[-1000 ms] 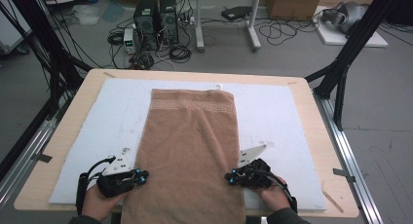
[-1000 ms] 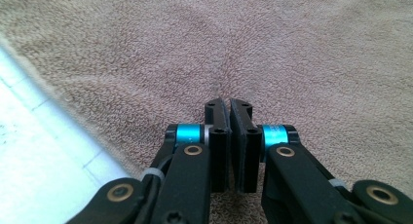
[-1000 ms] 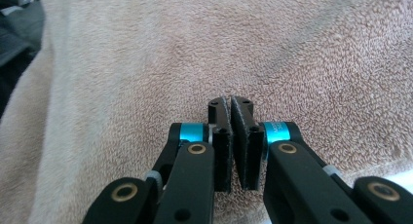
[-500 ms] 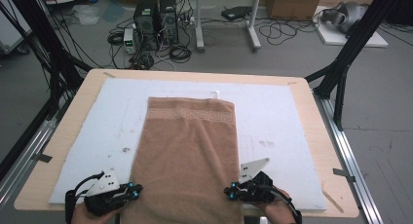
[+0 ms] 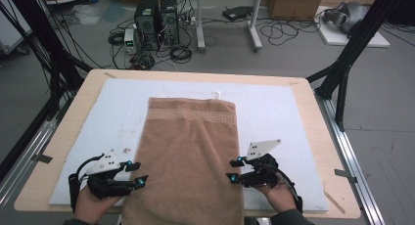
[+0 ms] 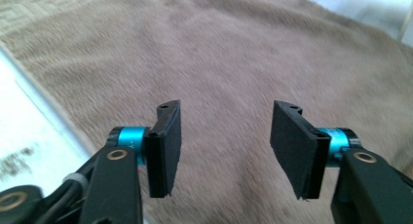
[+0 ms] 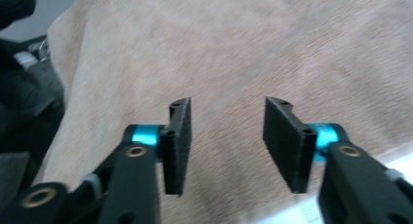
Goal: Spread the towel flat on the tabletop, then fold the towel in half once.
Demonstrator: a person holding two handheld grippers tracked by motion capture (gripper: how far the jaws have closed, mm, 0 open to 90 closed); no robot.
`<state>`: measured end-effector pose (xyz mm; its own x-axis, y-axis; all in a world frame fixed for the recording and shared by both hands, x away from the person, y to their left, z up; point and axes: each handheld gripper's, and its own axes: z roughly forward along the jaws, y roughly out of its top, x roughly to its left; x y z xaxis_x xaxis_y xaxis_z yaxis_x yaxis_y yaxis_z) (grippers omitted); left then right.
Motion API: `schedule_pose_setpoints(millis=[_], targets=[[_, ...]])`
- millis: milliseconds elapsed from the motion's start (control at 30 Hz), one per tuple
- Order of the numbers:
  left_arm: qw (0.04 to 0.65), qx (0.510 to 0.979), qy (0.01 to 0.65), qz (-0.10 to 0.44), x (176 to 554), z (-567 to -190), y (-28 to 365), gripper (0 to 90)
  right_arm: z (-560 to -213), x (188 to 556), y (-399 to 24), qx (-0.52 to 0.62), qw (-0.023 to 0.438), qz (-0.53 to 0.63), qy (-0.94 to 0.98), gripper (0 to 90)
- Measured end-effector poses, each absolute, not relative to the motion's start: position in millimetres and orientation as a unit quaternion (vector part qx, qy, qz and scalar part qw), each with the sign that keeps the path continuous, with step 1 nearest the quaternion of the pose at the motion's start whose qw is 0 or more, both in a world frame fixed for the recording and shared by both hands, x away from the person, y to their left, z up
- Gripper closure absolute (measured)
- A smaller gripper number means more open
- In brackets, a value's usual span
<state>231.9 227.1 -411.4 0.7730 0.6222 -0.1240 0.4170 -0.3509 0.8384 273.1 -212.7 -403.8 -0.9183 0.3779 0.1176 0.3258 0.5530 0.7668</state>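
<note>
Left gripper [image 5: 138, 172]: held in the person's left hand [image 5: 92, 205] at the near left of the table [image 5: 303, 95]; its jaws stand wide apart with nothing between them, tips at the towel's left edge. In the left gripper view [image 6: 224, 141] the open jaws hang over brown pile, with a strip of white mat at the left.
Right gripper [image 5: 234, 169]: held in the right hand [image 5: 280, 195] at the near right; jaws wide apart and empty, tips at the towel's right edge. In the right gripper view [image 7: 226, 136] the open jaws look across the towel, and a dark shape sits at the far left edge, too blurred to tell.
Towel [image 5: 191, 151]: brown, spread flat along the middle of the mat, long side running away from the person. A patterned band crosses it near the far end. Its near end reaches the near edge of the table, between the two hands.
Mat [image 5: 274, 112]: white, covering most of the tabletop, with the towel lying on it; a few dark specks show near the left gripper.
Table: light wood, its border bare around the mat.
Floor [image 5: 274, 54]: grey, with computer towers [image 5: 156, 14] and loose cables [image 5: 181, 51] beyond the far edge of the table.
</note>
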Motion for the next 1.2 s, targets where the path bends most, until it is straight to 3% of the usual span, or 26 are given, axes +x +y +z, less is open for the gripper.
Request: schedule_pose_setpoints(millis=[233,467,933,1200], targets=[[0.479,0.804,0.331,0.123,251,-407,224,36.2,-393,291,-217,0.222,0.045,0.446,0.866,38.2],[0.468,0.81,0.328,0.129,264,-401,220,31.5,-390,302,-215,0.229,0.047,0.446,0.864,34.5],[0.45,0.822,0.326,0.128,280,-395,215,31.0,-396,310,-214,0.232,0.044,0.442,0.865,32.8],[0.441,0.823,0.335,0.128,305,-389,218,31.7,-393,334,-212,0.243,0.054,0.428,0.869,33.0]])
